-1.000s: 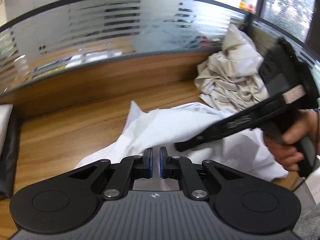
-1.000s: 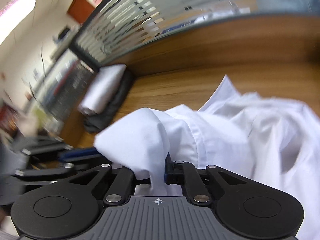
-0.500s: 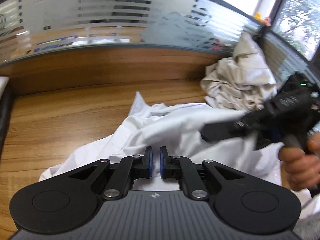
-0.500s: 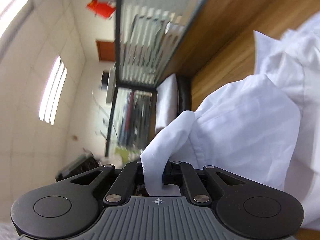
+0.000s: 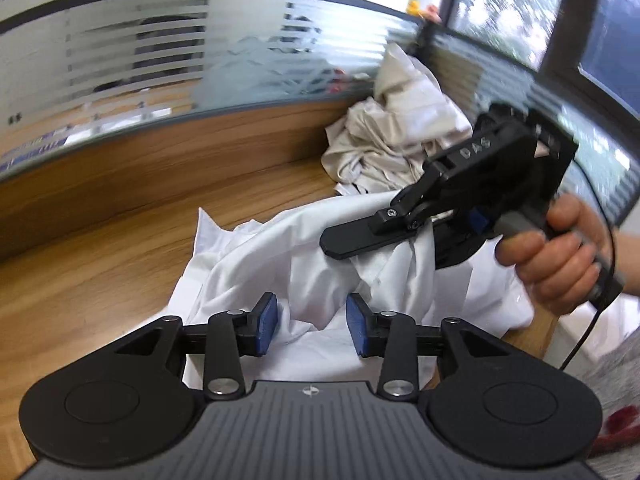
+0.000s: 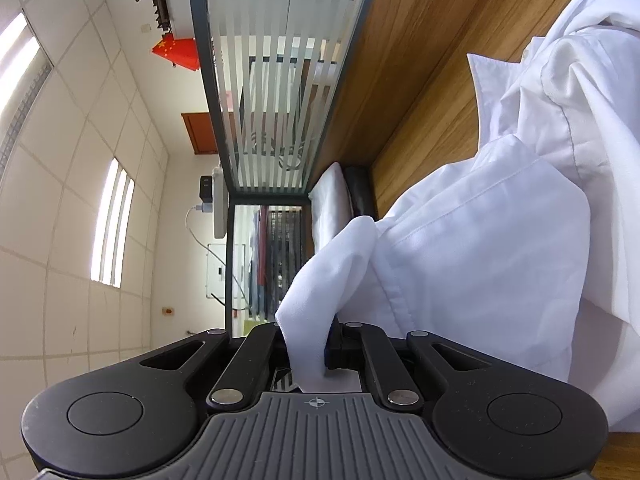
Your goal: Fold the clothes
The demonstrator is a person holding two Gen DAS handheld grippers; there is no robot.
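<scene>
White shirt [image 5: 304,248] hangs from the right gripper [image 6: 316,344], pinched tight (lifted so it can be straightened); left gripper [image 5: 312,322] has just been opening, nothing between its pads.

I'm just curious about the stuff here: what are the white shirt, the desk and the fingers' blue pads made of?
Shirt: seemingly thin woven cotton or a blend, matte, with stitched seams and soft creases.
Desk: wood-look top, probably laminate, with even grain and a slight sheen.
Blue pads: likely rubber or soft plastic, matte; the look alone can't settle which.
</scene>
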